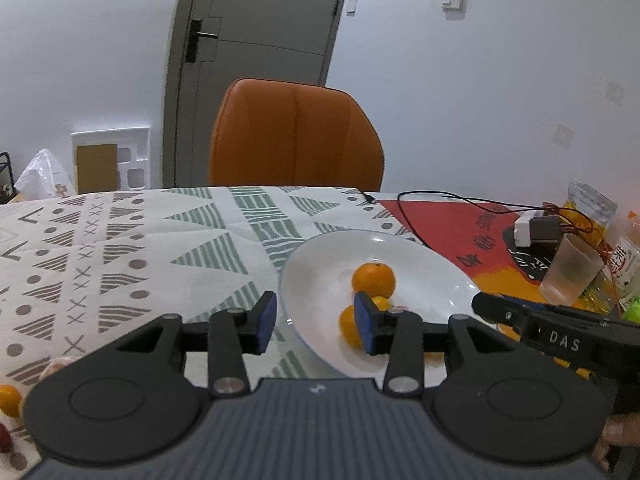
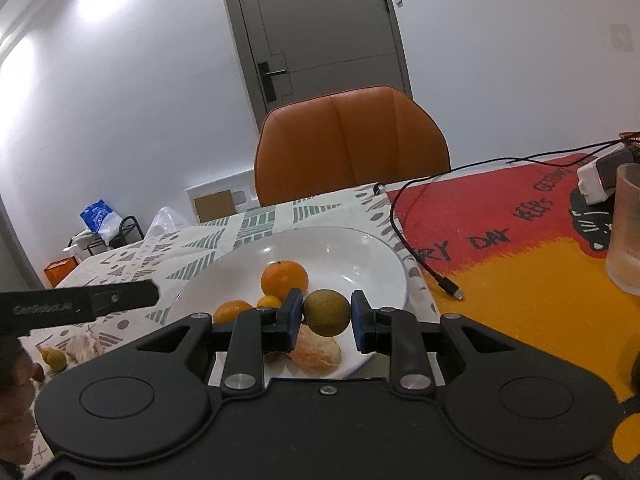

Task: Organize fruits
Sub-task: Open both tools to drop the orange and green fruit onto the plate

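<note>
right gripper (image 2: 326, 316) jaws pinch a round, dull-green fruit (image 2: 327, 312) above the glossy white plate (image 2: 360, 248); left gripper (image 1: 316, 320) jaws wide.

Orange padded chair (image 1: 295, 136) behind table, grey door (image 1: 256, 24) beyond. Black cable (image 2: 416, 252) lies across red-and-yellow printed mat (image 2: 516, 240). Frosted ribbed plastic cup (image 1: 570, 274) stands on mat.

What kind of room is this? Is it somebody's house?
Probably a home dining room: a table with a patterned tablecloth, an orange chair pushed up to it, a white plate of oranges, and a plain room door behind.
</note>
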